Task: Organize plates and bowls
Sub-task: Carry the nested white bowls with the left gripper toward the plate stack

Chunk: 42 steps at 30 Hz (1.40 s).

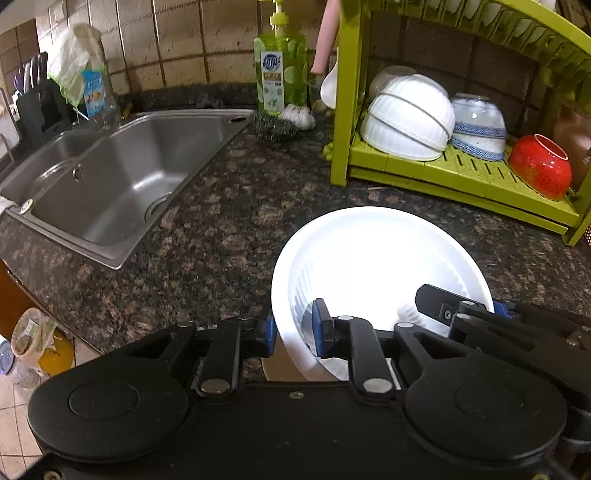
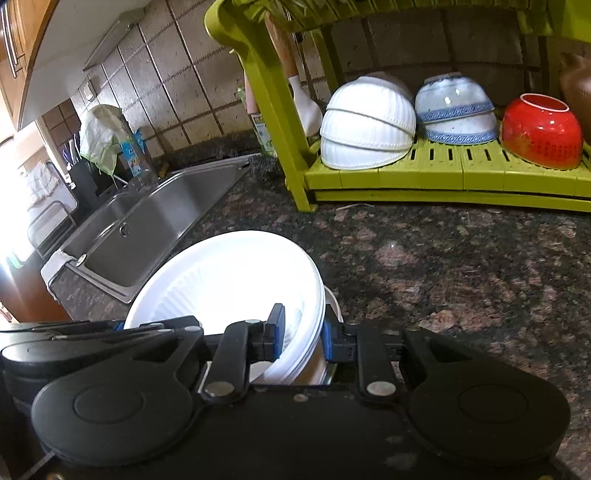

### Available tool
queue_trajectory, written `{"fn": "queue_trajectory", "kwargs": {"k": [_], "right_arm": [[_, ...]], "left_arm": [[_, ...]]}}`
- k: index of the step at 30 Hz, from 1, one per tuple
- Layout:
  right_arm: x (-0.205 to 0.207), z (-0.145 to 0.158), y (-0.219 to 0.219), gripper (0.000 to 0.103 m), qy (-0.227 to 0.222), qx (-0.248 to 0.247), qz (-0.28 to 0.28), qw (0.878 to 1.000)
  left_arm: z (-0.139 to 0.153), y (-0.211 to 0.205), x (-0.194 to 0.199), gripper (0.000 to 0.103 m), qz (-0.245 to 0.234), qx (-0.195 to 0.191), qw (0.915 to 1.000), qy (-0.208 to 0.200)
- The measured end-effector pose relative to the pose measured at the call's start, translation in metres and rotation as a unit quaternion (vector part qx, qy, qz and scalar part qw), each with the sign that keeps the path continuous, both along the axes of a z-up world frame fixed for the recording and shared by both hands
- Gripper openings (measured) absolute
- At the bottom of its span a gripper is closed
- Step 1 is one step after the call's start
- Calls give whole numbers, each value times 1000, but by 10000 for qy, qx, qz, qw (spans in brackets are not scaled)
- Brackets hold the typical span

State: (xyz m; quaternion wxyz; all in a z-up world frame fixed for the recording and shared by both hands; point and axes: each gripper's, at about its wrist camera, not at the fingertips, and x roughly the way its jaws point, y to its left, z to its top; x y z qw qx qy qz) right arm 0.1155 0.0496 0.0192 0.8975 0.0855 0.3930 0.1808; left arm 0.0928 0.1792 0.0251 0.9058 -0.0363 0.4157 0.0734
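Over a speckled granite bench (image 1: 207, 236), we hold a white ribbed plate (image 1: 369, 266) between two tools, one on each side of its rim. Our left tool (image 1: 293, 332) has its blue pads closed on the rim at about 8 o'clock of the plate as the left wrist view shows it, one pad inside the dish and one behind it. Our right tool (image 2: 303, 338) pinches the opposite edge; in the right wrist view the rim there looks layered, so this may be a small stack of plates, though we cannot tell for sure. Something pale sits beneath the plate close to both tools; its nature is unclear.

The plate is tilted, its face turned toward the cameras, and appears lifted clear of the bench, carried by the two grips alone.

The green dish rack (image 1: 461, 177) stands at 1 o'clock from the left tool and at 12 to 1 o'clock from the right, well apart across open bench. Its lower shelf already carries stacked white ribbed bowls (image 2: 365, 125), a blue-and-white bowl (image 2: 456, 109) and a red bowl (image 2: 541, 131), all upside down. The slotted upper tier (image 1: 517, 22) is only partly in view. The steel sink (image 1: 122, 173) lies at 10 o'clock.

We judge the coming move turns on this: the rack lies ahead and to the right, the right tool is the nearer one, and the plate would likely have to stand on edge to enter the upper slots.
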Motion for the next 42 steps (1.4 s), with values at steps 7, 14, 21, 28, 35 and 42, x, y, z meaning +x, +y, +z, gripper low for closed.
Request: {"fn": "queue_trajectory", "kwargs": {"k": [7, 14, 21, 28, 35, 42], "right_arm": [[4, -6, 4, 23, 47, -104, -25, 9999], [4, -7, 4, 25, 10, -138, 18, 9999], [1, -7, 7, 25, -98, -260, 38, 9996], [2, -8, 8, 26, -134, -295, 37, 9995], [2, -7, 5, 33, -121, -148, -25, 9998], [0, -4, 1, 42, -209, -124, -132, 9996]], "left_arm": [[-8, 2, 4, 27, 17, -59, 9999, 88], [-13, 4, 8, 33, 23, -141, 9998, 167], [-14, 7, 8, 36, 31, -242, 9996, 147], [-13, 3, 7, 42, -9, -192, 9998, 66], [-11, 7, 6, 42, 47, -174, 9998, 5], [-8, 8, 5, 44, 23, -235, 9997, -88]]}}
